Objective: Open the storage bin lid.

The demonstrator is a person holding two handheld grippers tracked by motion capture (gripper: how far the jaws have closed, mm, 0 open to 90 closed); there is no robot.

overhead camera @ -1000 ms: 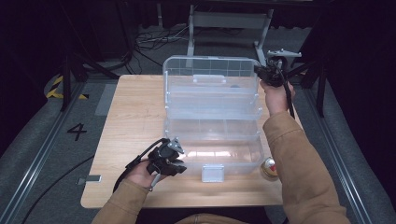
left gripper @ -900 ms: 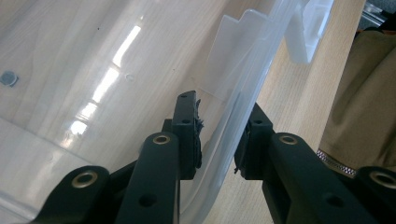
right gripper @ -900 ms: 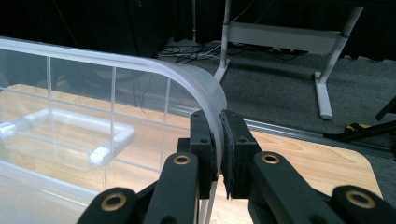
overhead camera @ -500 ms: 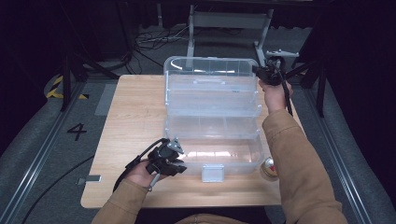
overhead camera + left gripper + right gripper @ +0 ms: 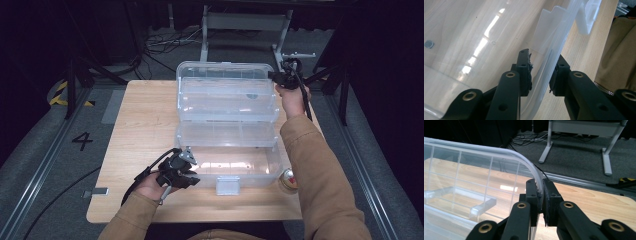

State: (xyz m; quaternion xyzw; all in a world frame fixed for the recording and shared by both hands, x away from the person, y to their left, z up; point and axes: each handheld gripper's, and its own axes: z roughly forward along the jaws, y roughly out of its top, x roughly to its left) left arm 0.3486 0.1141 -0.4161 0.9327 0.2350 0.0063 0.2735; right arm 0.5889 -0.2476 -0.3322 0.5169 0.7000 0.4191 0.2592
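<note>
We see a clear box (image 5: 227, 135) standing open in the middle of the table (image 5: 145, 115), its lower tub near the front edge and its tiered trays and lid (image 5: 225, 70) stepping up toward the back edge. A white latch (image 5: 227, 186) hangs on the tub's front wall.

Our left gripper (image 5: 187, 172) sits at the tub's front left corner. In the left gripper view its jaws straddle the tub's clear wall (image 5: 549, 57), one jaw inside and one outside. They stand partly open, with a gap between each pad and the plastic, so we cannot say they press on it.

Our right gripper (image 5: 280, 77) is up at the back right corner of the box, at the lid's edge. In the right gripper view (image 5: 541, 195) its jaws are nearly closed and pinch the lid's curved clear rim (image 5: 534, 170) between the pads.

A small round shiny thing (image 5: 288, 179) lies on the table just beside the tub's front right corner; we cannot tell what it is.
</note>
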